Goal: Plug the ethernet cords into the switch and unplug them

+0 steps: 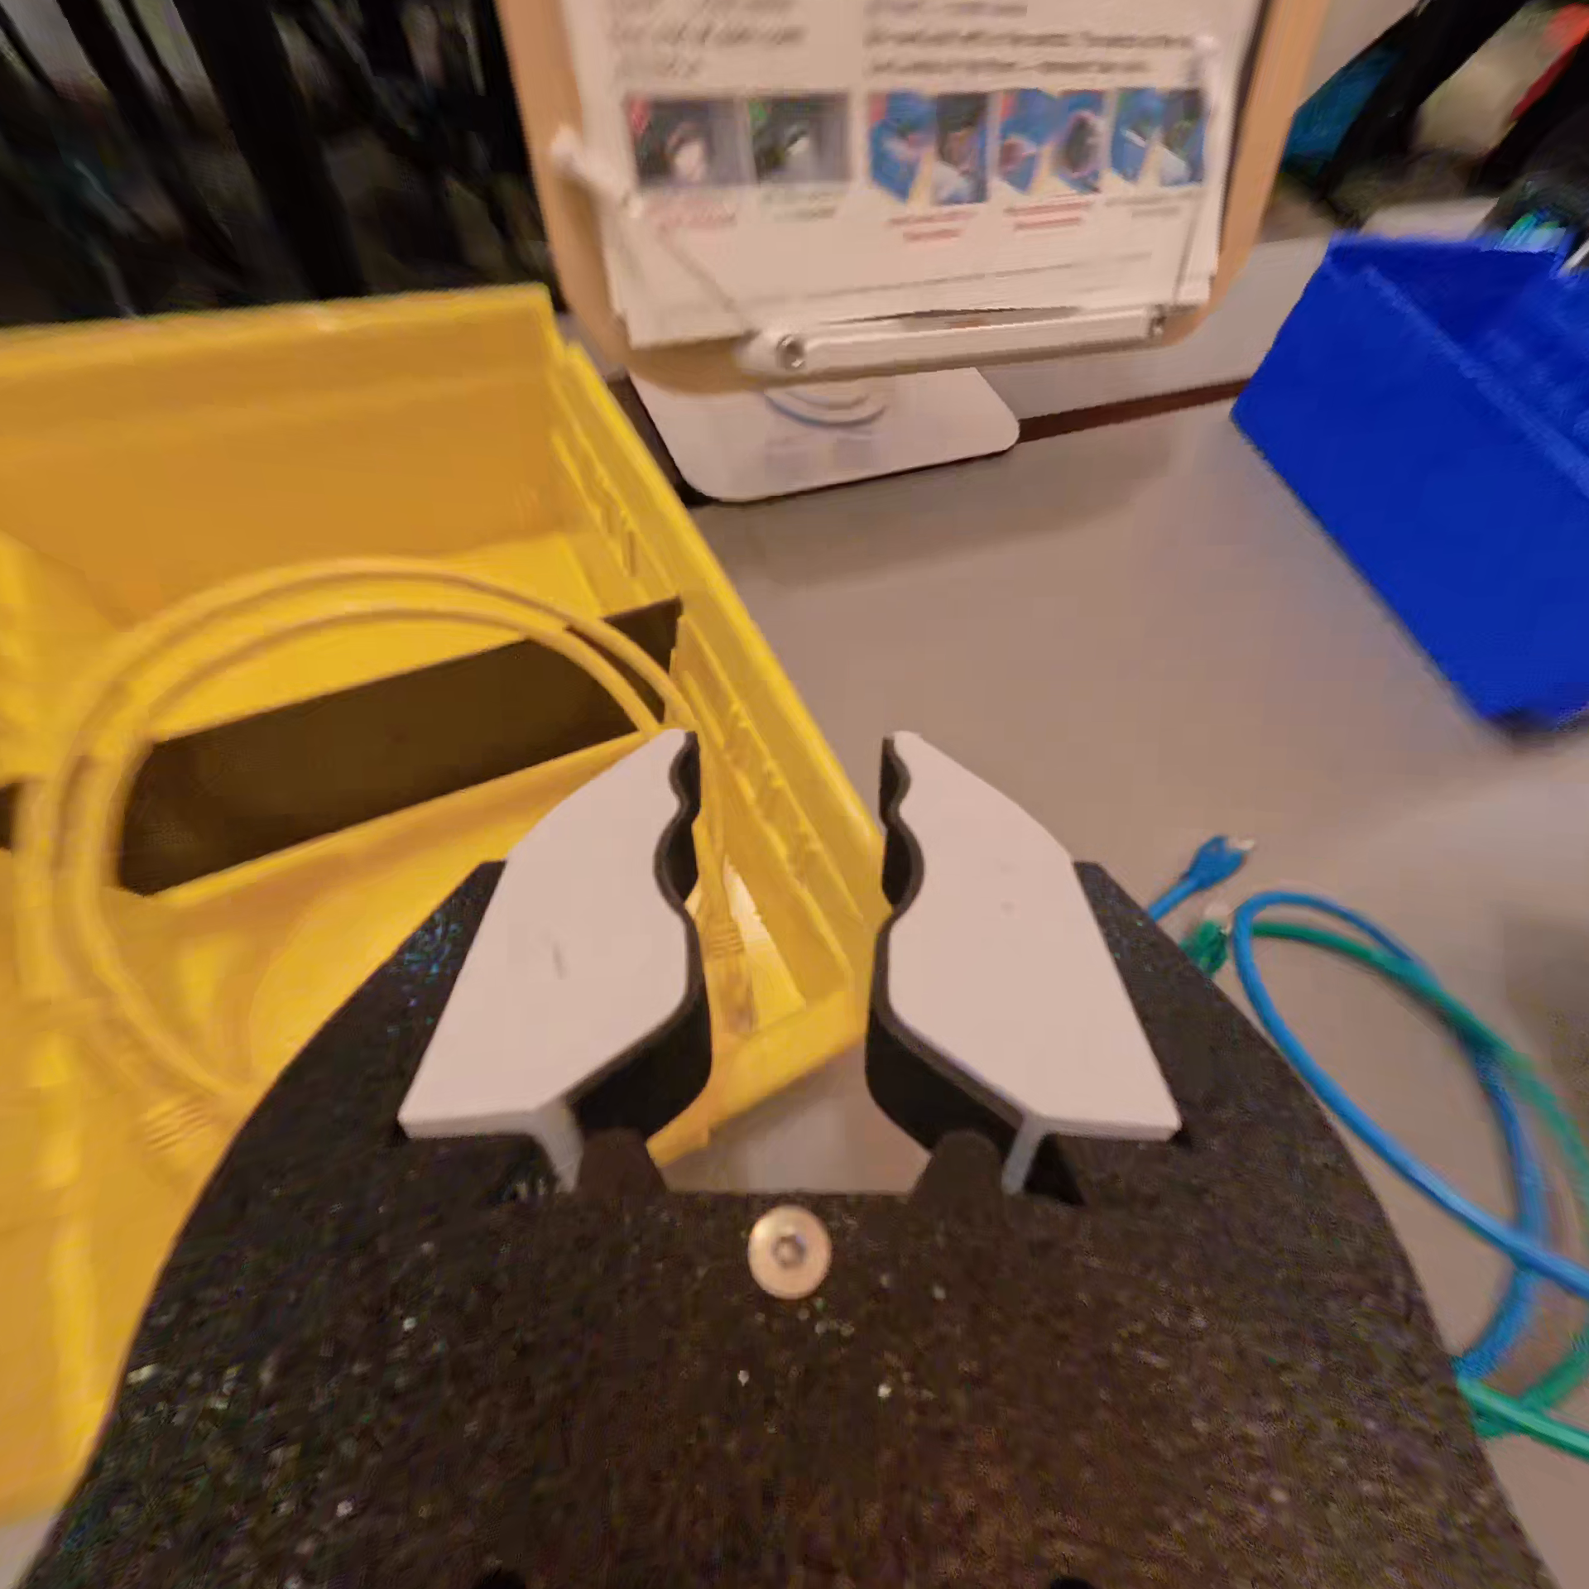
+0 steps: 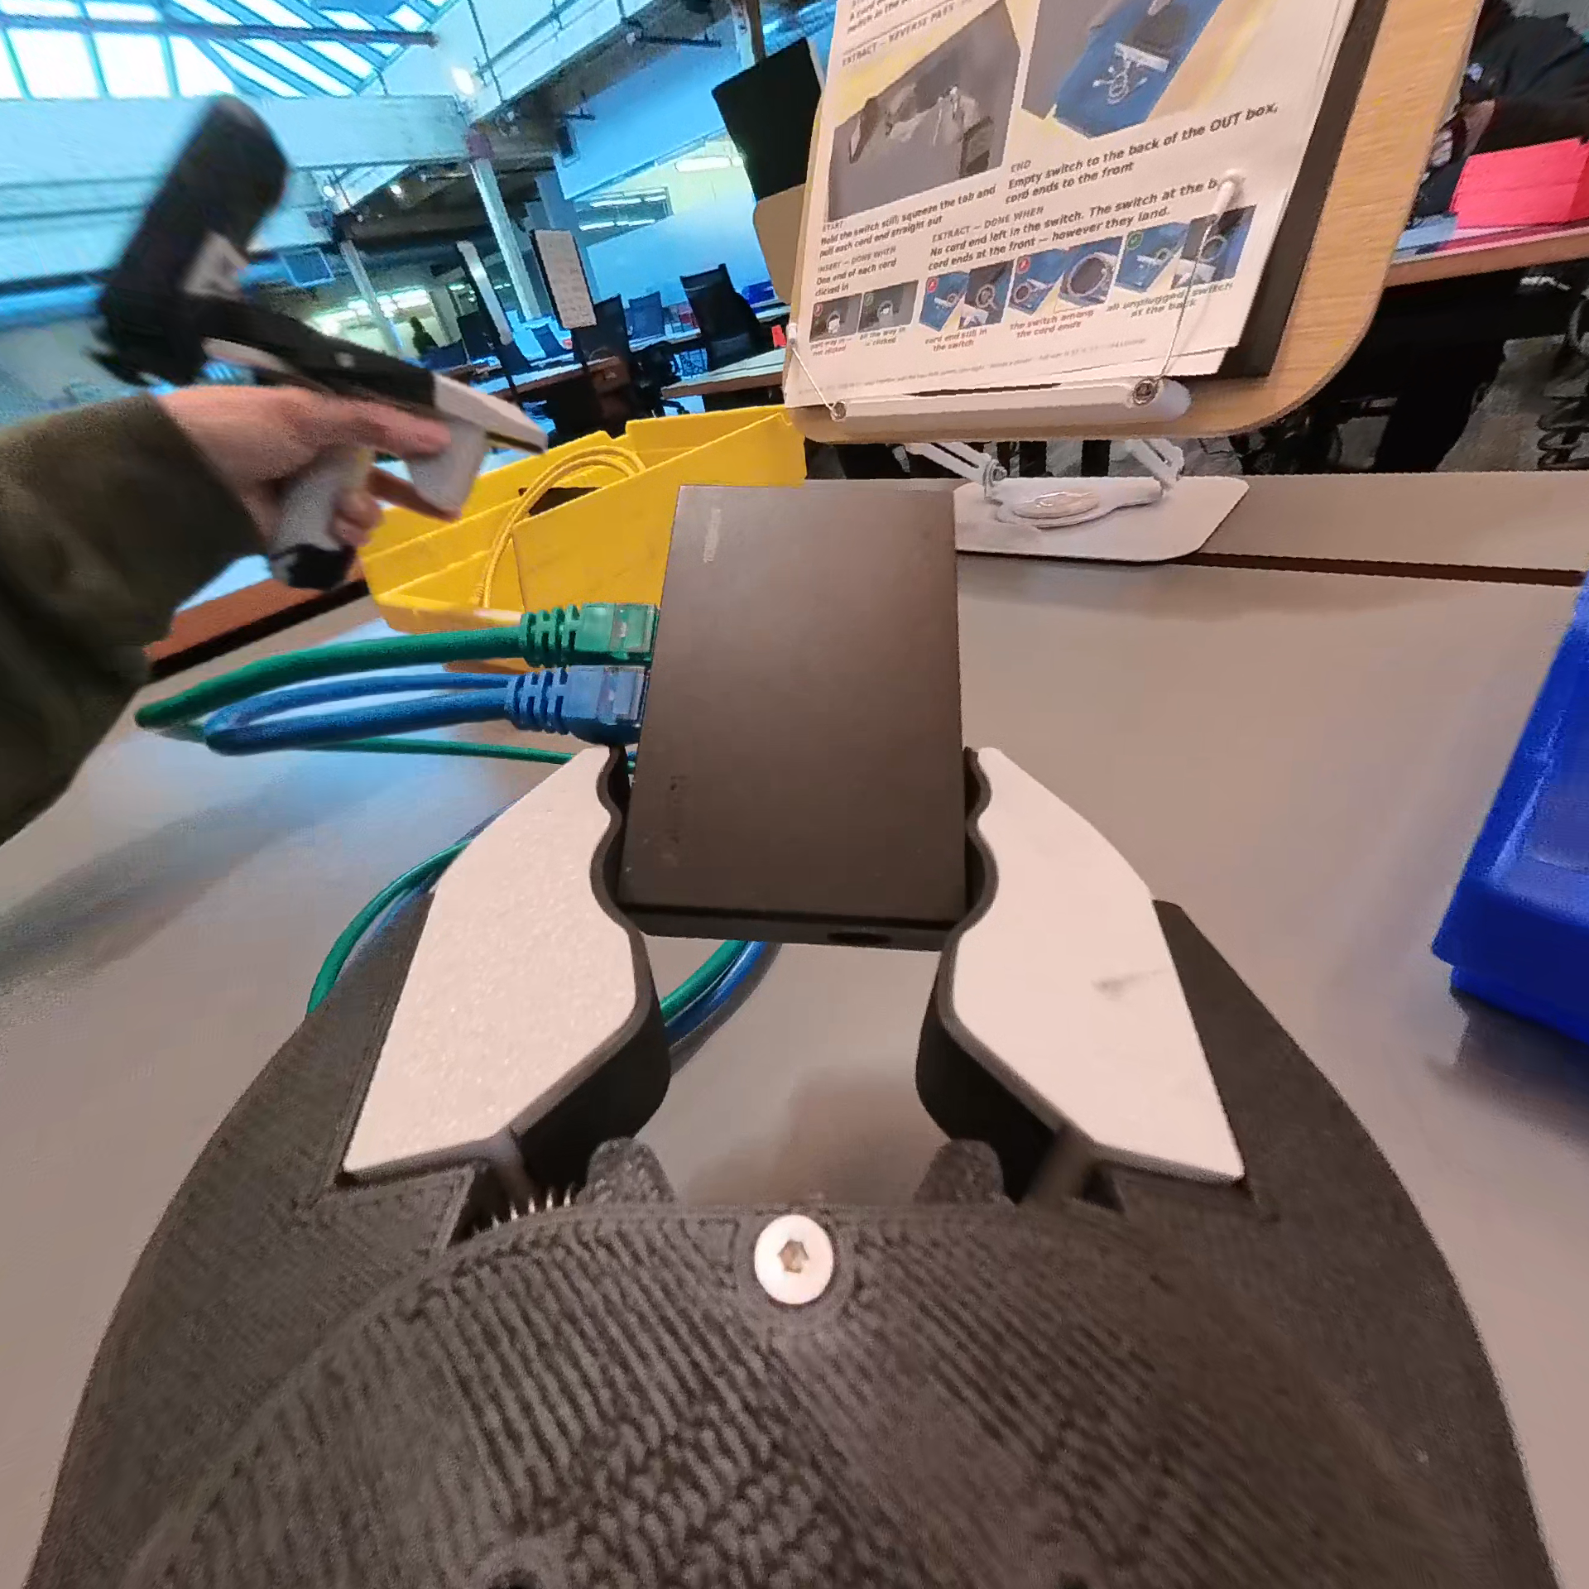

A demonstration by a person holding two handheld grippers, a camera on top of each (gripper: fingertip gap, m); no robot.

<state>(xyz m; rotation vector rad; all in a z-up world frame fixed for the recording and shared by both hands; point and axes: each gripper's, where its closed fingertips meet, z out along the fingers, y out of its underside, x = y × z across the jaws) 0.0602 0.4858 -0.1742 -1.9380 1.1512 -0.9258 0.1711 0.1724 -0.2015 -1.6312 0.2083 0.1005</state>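
My right gripper (image 2: 791, 765) is shut on the black switch (image 2: 800, 653) and holds it off the grey table. A green ethernet plug (image 2: 593, 632) and a blue ethernet plug (image 2: 585, 696) sit in ports on the switch's left side. Their cords loop across the table, and their free ends, blue (image 1: 1212, 860) and green (image 1: 1208, 937), lie loose. My left gripper (image 1: 791, 748) is open and empty, over the right wall of the yellow bin (image 1: 258, 447). A coiled yellow cord (image 1: 284, 610) lies in that bin. The left gripper also shows in the right wrist view (image 2: 507, 430), held by a hand.
A blue bin (image 1: 1419, 481) stands at the right, also in the right wrist view (image 2: 1530, 903). An instruction sheet on a wooden stand (image 1: 903, 172) is at the back of the table (image 1: 1075, 645). A black divider (image 1: 387, 739) crosses the yellow bin.
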